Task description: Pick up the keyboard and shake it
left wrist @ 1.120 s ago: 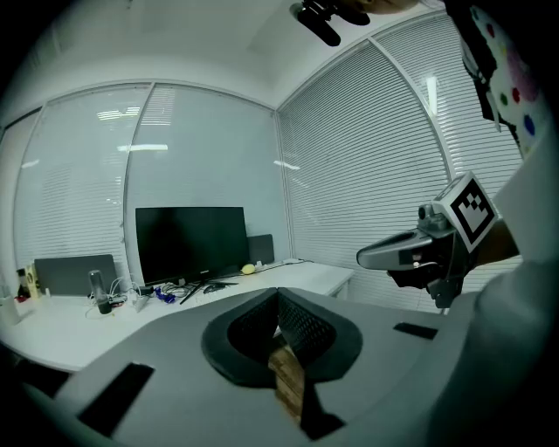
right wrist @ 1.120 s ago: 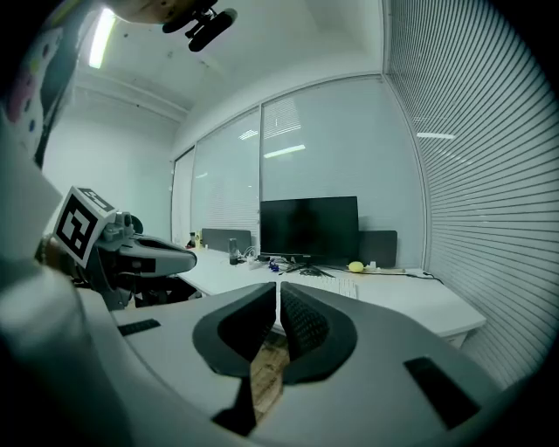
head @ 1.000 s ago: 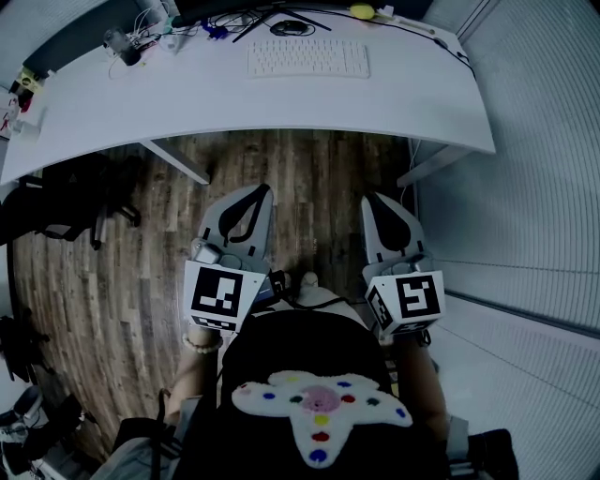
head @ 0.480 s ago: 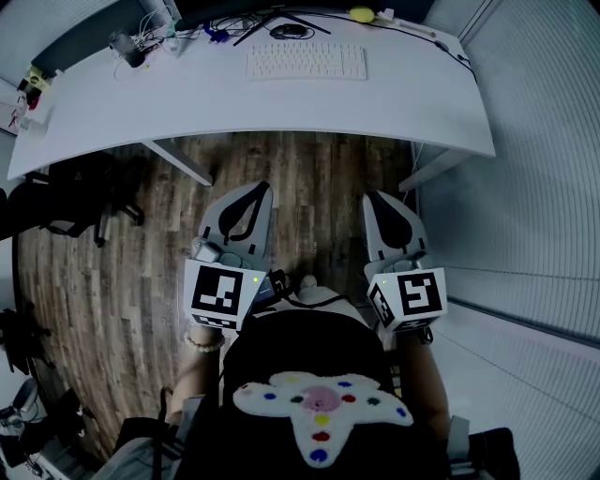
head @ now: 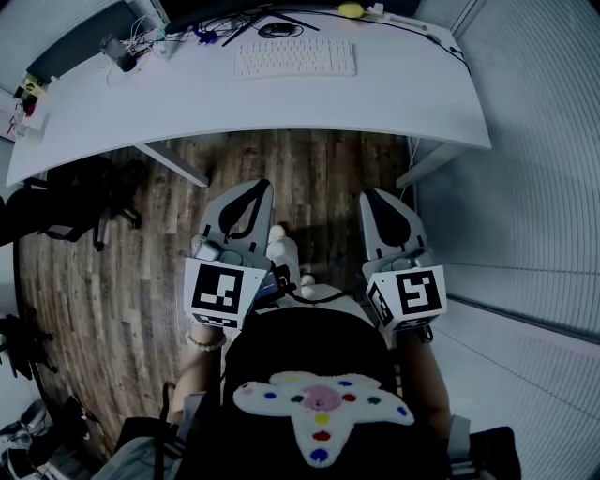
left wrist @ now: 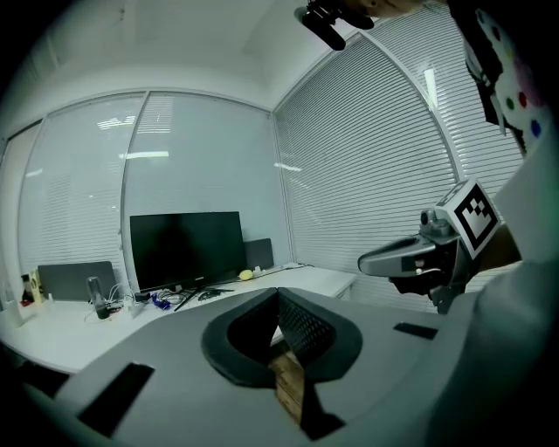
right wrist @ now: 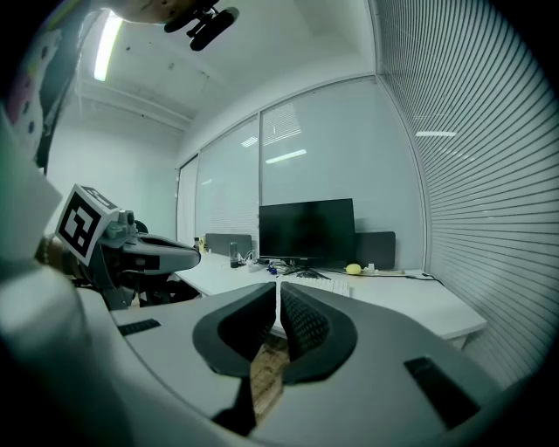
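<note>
A white keyboard (head: 295,58) lies flat near the far edge of the white desk (head: 394,103); in the right gripper view the keyboard (right wrist: 327,283) shows just past the jaws. My left gripper (head: 258,187) and right gripper (head: 372,195) hang side by side over the wooden floor, well short of the desk. Both are shut with nothing between the jaws. In its own view the left gripper (left wrist: 278,293) points at the desk, and so does the right gripper (right wrist: 278,287).
A black monitor (left wrist: 186,247) stands behind the keyboard, with a mouse (head: 277,29), a yellow object (head: 352,9) and cables beside it. A black chair (head: 75,197) sits left under the desk. Window blinds (head: 534,169) close the right side. A shoe (head: 281,253) shows between the grippers.
The person has stepped forward: a shoe now shows between the grippers and the desk sits slightly nearer. Both grippers stay shut and level.
</note>
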